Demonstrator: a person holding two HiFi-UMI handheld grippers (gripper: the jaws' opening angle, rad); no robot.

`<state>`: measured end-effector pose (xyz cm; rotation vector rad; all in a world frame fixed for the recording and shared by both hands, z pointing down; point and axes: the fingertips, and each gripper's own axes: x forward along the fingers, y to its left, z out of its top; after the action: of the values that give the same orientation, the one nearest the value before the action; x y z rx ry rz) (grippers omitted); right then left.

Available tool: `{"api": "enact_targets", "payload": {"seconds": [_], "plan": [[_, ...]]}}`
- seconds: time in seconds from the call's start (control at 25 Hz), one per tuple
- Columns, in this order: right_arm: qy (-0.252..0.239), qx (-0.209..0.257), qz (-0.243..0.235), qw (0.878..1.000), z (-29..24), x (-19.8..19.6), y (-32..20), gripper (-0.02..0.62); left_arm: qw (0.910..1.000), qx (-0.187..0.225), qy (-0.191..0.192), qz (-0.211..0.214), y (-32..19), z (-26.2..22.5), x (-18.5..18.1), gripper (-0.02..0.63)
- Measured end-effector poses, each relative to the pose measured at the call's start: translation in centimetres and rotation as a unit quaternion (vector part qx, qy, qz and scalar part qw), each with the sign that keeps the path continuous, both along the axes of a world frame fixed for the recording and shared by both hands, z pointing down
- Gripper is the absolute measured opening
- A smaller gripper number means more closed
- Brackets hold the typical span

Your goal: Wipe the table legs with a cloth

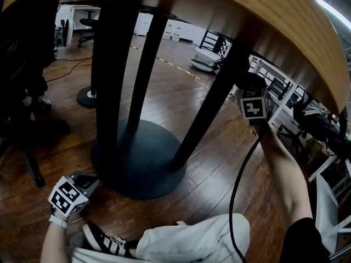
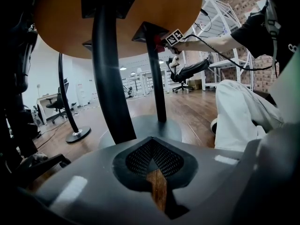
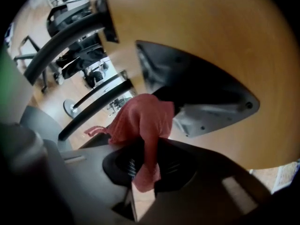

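I am under a round wooden table [image 1: 263, 15] with three black legs on a round black base [image 1: 148, 163]. My right gripper [image 1: 253, 104] is raised to the top of the right leg [image 1: 211, 106], just under the tabletop. It is shut on a red cloth [image 3: 140, 121], which bunches against the dark leg bracket [image 3: 201, 93] in the right gripper view [image 3: 143, 165]. My left gripper [image 1: 71, 195] hangs low near the floor, left of the base, shut with nothing in it [image 2: 153, 159]. It faces the thick left leg [image 2: 110, 78].
The person's white trouser leg [image 1: 197, 240] and black shoe [image 1: 104, 240] lie on the wooden floor in front of the base. A black cable [image 1: 238, 185] hangs from the right gripper. A pole stand [image 1: 88, 96], dark chair legs [image 1: 27, 163] and white racks [image 1: 329, 190] surround the table.
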<state>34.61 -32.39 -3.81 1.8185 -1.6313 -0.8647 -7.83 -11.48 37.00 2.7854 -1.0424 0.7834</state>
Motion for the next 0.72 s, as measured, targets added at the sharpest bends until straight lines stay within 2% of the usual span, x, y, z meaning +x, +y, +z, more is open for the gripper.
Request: {"api": "enact_targets", "payload": {"seconds": [0.16, 0.52, 0.72], "plan": [[0.002, -0.016, -0.012, 1.0, 3.0, -0.2, -0.5, 0.046, 1.0, 0.003, -0.004, 0.007, 0.2, -0.2, 0.6, -0.008], [0.002, -0.06, -0.002, 0.998, 10.3, 0.5, -0.8, 0.046, 0.9998, 0.0, -0.014, 0.014, 0.7, -0.7, 1.2, -0.008], [-0.001, -0.092, 0.004, 0.996, 15.2, 0.7, -0.9, 0.046, 0.9997, 0.005, -0.005, 0.022, 0.8, -1.6, 2.0, -0.008]]}}
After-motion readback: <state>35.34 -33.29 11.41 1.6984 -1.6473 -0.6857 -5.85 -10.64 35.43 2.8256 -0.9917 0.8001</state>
